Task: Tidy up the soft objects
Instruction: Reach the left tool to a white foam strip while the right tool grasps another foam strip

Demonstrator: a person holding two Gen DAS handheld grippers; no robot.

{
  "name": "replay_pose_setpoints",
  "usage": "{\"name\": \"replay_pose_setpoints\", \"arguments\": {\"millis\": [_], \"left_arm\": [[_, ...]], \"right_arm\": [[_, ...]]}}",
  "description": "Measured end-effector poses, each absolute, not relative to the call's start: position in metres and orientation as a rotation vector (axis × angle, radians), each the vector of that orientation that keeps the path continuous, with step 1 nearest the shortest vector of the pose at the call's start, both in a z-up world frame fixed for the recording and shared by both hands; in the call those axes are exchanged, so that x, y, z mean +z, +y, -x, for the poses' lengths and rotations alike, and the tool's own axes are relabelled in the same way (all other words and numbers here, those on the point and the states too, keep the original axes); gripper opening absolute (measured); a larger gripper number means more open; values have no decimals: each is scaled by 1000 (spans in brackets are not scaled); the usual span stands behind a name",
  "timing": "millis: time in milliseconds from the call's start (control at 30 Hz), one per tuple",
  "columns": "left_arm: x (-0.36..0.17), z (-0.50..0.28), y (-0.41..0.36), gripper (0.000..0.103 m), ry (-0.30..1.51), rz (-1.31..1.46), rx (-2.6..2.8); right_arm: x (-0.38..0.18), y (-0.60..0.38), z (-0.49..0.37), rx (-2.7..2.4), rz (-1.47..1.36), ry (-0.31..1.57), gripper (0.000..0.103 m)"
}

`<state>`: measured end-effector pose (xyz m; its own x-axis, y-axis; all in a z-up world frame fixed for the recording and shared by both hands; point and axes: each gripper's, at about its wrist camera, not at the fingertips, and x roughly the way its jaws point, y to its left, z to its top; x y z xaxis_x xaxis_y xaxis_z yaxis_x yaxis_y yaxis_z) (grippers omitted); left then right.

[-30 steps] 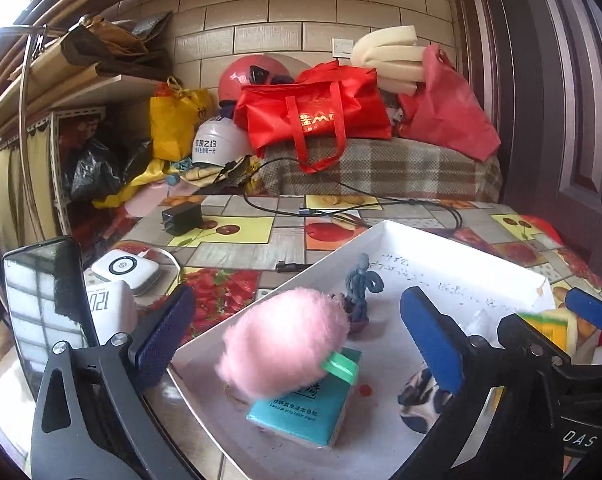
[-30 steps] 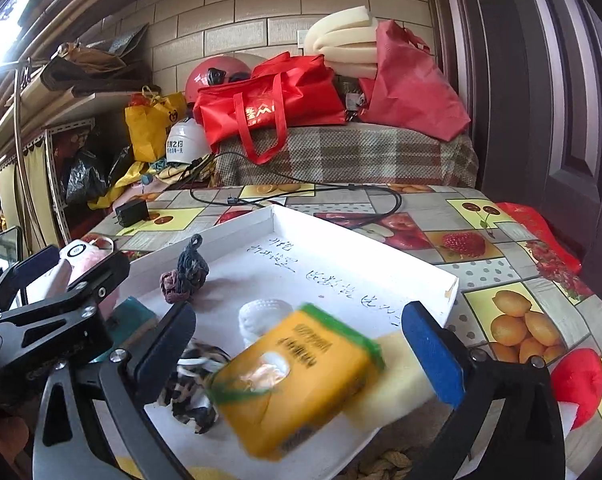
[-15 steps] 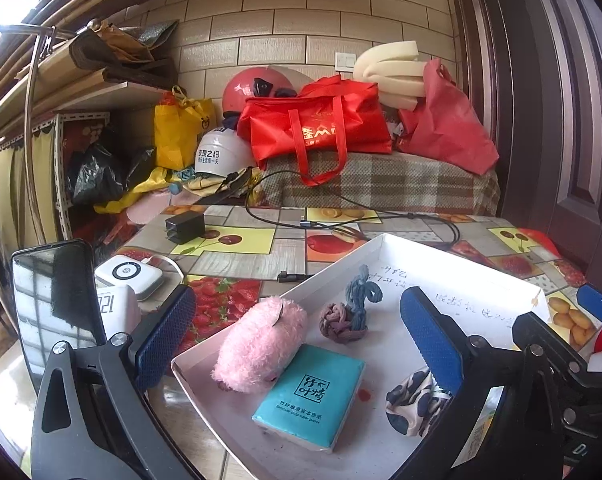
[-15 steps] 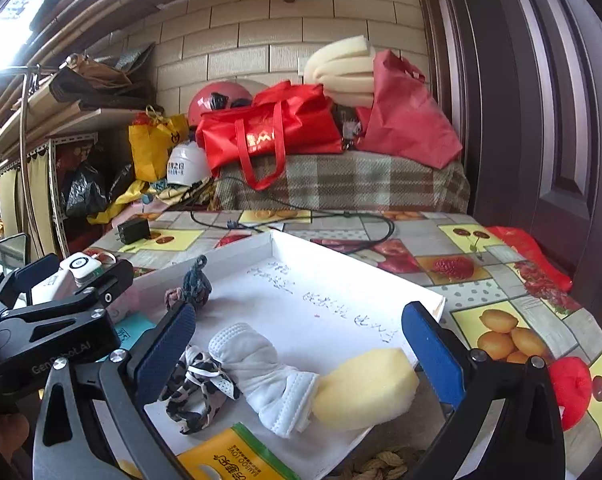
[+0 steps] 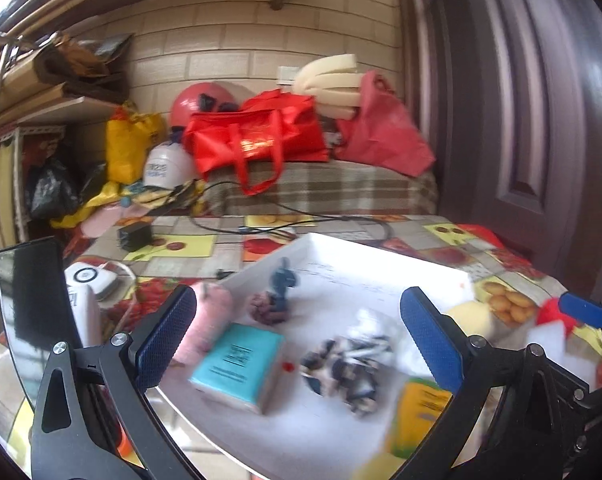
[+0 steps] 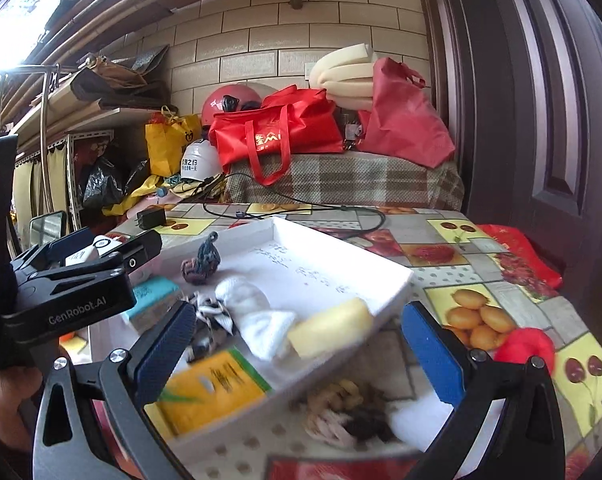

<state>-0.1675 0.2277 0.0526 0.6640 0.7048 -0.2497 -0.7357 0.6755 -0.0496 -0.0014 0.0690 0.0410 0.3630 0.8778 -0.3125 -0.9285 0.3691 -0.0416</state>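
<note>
A white tray [image 5: 385, 268] on the table holds a pink fluffy ball [image 5: 205, 320], a teal tissue pack [image 5: 237, 364], a knotted blue and brown tie [image 5: 275, 296], a black-and-white cloth [image 5: 349, 364], a white sock [image 6: 257, 312], a yellow sponge [image 6: 333, 328] and a yellow tissue pack [image 6: 209, 392]. My left gripper [image 5: 301, 344] is open and empty above the tray's near side. My right gripper [image 6: 301, 352] is open and empty over the tray's near right corner. A braided brown and white piece [image 6: 341, 412] lies in front of the tray.
A red soft thing [image 6: 525, 348] lies on the table right of the tray. A black cable [image 6: 301, 208], a charger [image 6: 151, 218] and a white device [image 5: 87, 280] lie behind and left. Red bags [image 6: 277, 132] and helmets stand at the back. A door [image 6: 541, 120] is at the right.
Both grippers have pulled back and up from the tray. The pink ball and the yellow pack, held a second ago, now lie in the tray.
</note>
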Motion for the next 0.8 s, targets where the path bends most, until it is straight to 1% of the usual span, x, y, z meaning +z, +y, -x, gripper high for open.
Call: {"name": "replay_pose_setpoints", "arguments": {"millis": [133,300,333,467,533,633,667,700,733,767,800], "left_arm": [[54,155,193,103,242,89,697],[50,130,161,103,348,44,484],[48,122,154,103,383,39,445],[43,93,135,103,477,14,356],[40,74,125,103,524,-7,325],[37,54,118,103,559,-7,299],[37,47,118,103,566,-5,294],[36,41,117,102,575,-5,289],[36,34,117,102,582,2,285],[34,27,118,102,601,6,280],[32,19,118,102,627,5,275]], "right_arm": [[40,21,-24,1139,254,276,103],[25,-9,-82,1095,335,506,103],[20,-10,-94,1095,359,570,103],[4,-5,-120,1099,378,715,102],[-1,3,-117,1133,412,734,98],[-8,22,-102,1157,537,713,96],[-11,26,-98,1156,575,696,90],[-10,30,-94,1171,592,678,74],[-8,31,-90,1197,598,662,63],[-7,30,-88,1201,600,653,50],[-8,27,-90,1198,603,652,50]]}}
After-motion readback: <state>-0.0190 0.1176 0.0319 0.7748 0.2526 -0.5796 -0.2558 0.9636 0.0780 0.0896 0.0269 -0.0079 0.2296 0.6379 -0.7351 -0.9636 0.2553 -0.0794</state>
